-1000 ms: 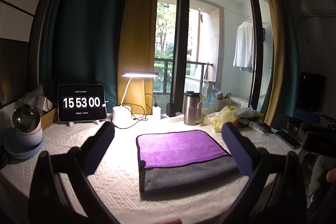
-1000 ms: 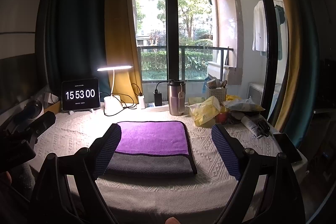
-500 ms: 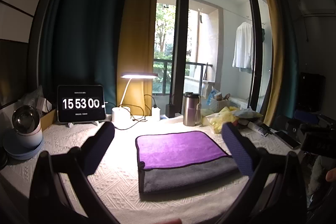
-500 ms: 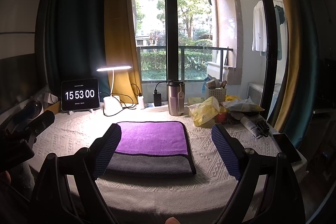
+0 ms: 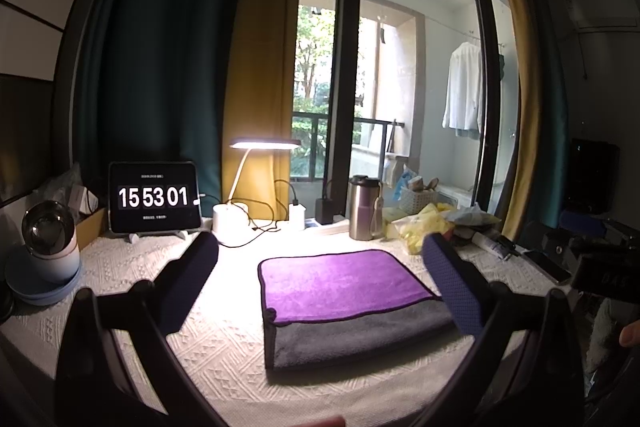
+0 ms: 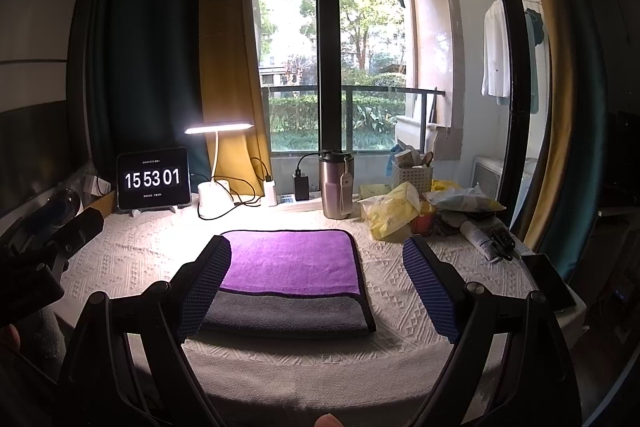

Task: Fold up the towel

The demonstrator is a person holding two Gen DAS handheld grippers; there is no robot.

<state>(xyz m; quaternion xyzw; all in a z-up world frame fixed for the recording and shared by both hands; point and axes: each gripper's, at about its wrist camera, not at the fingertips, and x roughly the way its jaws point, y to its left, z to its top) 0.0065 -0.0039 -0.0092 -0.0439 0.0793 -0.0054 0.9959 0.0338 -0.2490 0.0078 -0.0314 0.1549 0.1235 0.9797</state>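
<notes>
A folded towel [image 5: 348, 301], purple on top with a grey layer showing along its near edge, lies flat on the white textured tablecloth [image 5: 128, 275]. It also shows in the right wrist view [image 6: 292, 279]. My left gripper [image 5: 320, 287] is open and empty, held above the table's near edge, with the towel between and beyond its fingers. My right gripper [image 6: 316, 287] is open and empty, also back from the towel. The left gripper's body shows at the left edge of the right wrist view [image 6: 48, 243].
At the back stand a clock tablet [image 5: 154, 197], a lit desk lamp [image 5: 240, 195], a steel tumbler [image 5: 363, 207], a white basket [image 6: 412, 175] and yellow bags [image 6: 394, 211]. A round speaker on a blue plate [image 5: 48, 243] is at left. A phone [image 6: 548, 281] lies at right.
Both grippers stay open and almost still. The clock has ticked from 15 53 00 to 15 53 01. The towel has not moved.
</notes>
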